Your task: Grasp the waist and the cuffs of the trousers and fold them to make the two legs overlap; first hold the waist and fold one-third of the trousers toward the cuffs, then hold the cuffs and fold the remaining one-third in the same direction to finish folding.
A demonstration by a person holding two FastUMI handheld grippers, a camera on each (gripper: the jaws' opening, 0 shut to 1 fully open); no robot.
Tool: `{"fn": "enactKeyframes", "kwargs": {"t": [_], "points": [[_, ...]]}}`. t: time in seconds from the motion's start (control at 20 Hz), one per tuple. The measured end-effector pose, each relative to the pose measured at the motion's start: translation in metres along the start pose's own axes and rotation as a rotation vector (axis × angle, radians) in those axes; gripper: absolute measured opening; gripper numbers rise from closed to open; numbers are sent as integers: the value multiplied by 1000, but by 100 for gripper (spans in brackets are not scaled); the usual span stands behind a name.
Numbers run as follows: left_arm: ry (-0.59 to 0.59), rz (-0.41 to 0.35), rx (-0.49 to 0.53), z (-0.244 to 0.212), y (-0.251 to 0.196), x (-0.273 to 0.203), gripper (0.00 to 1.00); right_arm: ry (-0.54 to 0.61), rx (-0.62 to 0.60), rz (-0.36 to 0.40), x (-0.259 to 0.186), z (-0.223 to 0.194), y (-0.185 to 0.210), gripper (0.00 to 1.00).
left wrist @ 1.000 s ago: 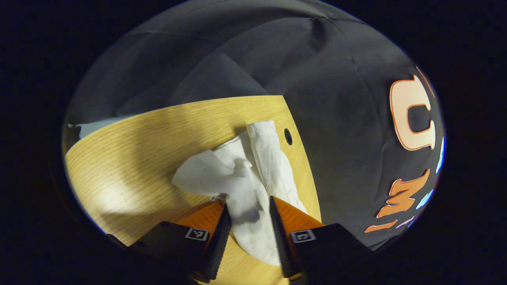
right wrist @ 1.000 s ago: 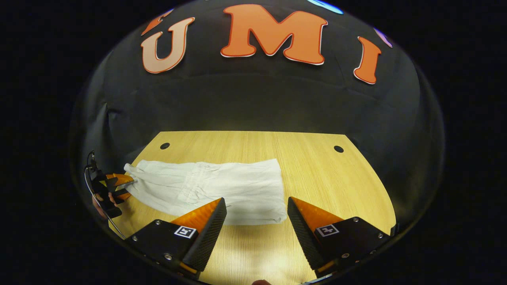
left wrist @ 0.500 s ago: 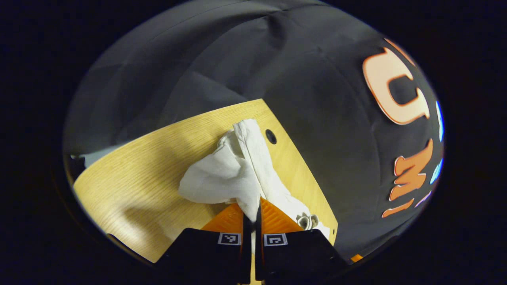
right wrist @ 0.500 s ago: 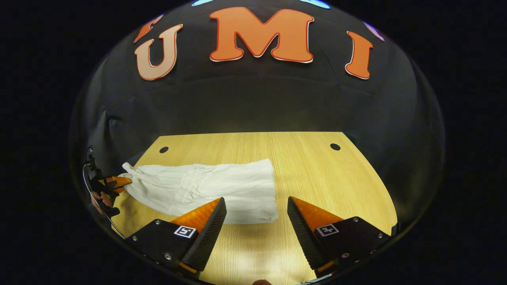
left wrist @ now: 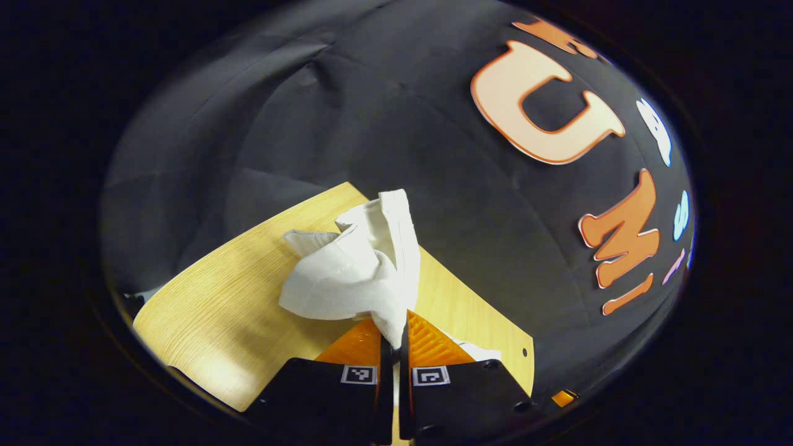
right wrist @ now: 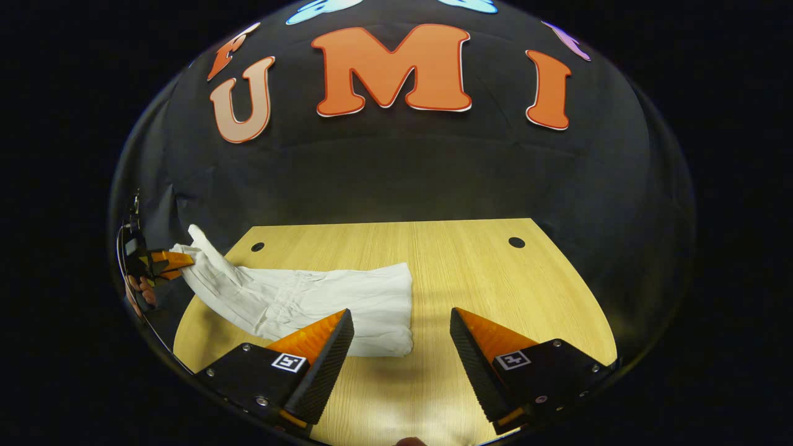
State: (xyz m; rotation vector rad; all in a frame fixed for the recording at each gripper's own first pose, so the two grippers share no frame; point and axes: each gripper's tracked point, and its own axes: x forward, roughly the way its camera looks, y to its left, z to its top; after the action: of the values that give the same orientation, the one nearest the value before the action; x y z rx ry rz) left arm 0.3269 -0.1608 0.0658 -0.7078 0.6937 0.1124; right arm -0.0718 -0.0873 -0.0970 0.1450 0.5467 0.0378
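White trousers point(right wrist: 310, 297) lie along the wooden table point(right wrist: 471, 272) in the right gripper view, their left end lifted off the surface. My left gripper point(left wrist: 393, 337) is shut on that raised end, and bunched white cloth point(left wrist: 353, 266) rises above its fingers. The same gripper point(right wrist: 170, 260) shows far left in the right gripper view, held by a hand. My right gripper point(right wrist: 401, 337) stands open above the table, just in front of the trousers' right end, with nothing between its fingers.
The table has small round holes near its far corners point(right wrist: 516, 242) point(right wrist: 257, 247). Black cloth wall surrounds it on all sides. Bare wood point(right wrist: 495, 279) spreads to the right of the trousers.
My left gripper closed on the trousers' end and then lifted it off the table. The trousers' right end slid leftward. My right gripper stayed open and nearly still.
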Motion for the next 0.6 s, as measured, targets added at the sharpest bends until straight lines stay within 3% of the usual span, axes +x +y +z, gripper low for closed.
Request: {"fn": "enactKeyframes", "kwargs": {"t": [0.3,0.6], "points": [[11,3,177,-6,-86,11,7,-19,41,-3,-2,4,-12,96],[48,-35,328,-50,-173,32,7,-34,76,-15,-4,7,-29,97]]}}
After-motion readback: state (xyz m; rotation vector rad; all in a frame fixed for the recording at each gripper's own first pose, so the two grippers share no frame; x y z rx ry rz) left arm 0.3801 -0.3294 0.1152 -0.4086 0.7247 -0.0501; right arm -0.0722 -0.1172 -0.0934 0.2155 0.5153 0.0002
